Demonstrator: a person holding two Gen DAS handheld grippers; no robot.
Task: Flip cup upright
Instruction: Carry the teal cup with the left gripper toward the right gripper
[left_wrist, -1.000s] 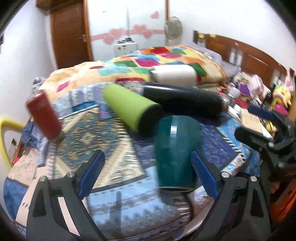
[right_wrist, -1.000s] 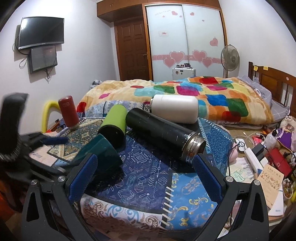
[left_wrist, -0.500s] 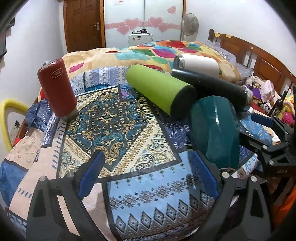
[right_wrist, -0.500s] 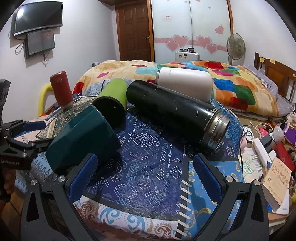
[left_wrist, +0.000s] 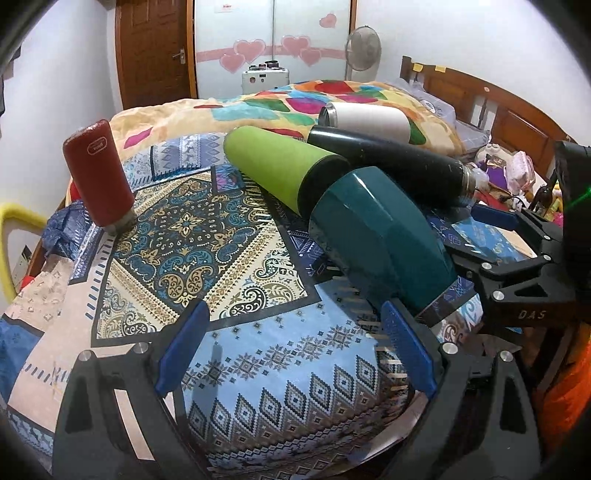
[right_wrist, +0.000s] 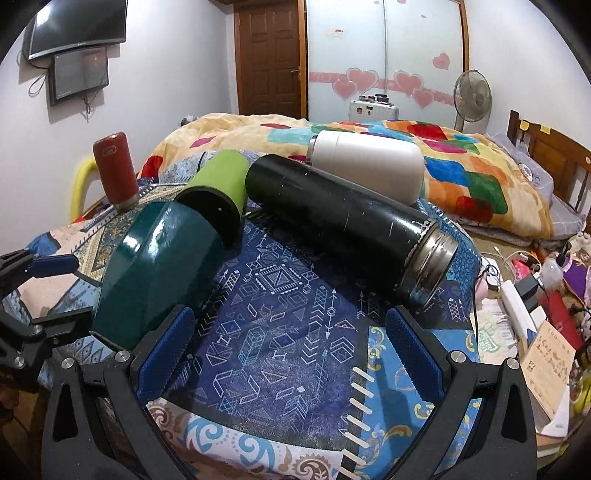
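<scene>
Teal cup (left_wrist: 380, 240) lies on its side on the patterned cloth (left_wrist: 207, 243), between the two tongs: just ahead and to the right of the left tongs (left_wrist: 295, 343), ahead and to the left of the right tongs (right_wrist: 291, 350). Both tongs gape wide, gripping nothing. Beyond the cup lie a green flask (left_wrist: 280, 166), touching it, a black flask (right_wrist: 343, 214) and a white one (right_wrist: 369, 164). Far left, a red bottle (left_wrist: 98, 171) stands.
</scene>
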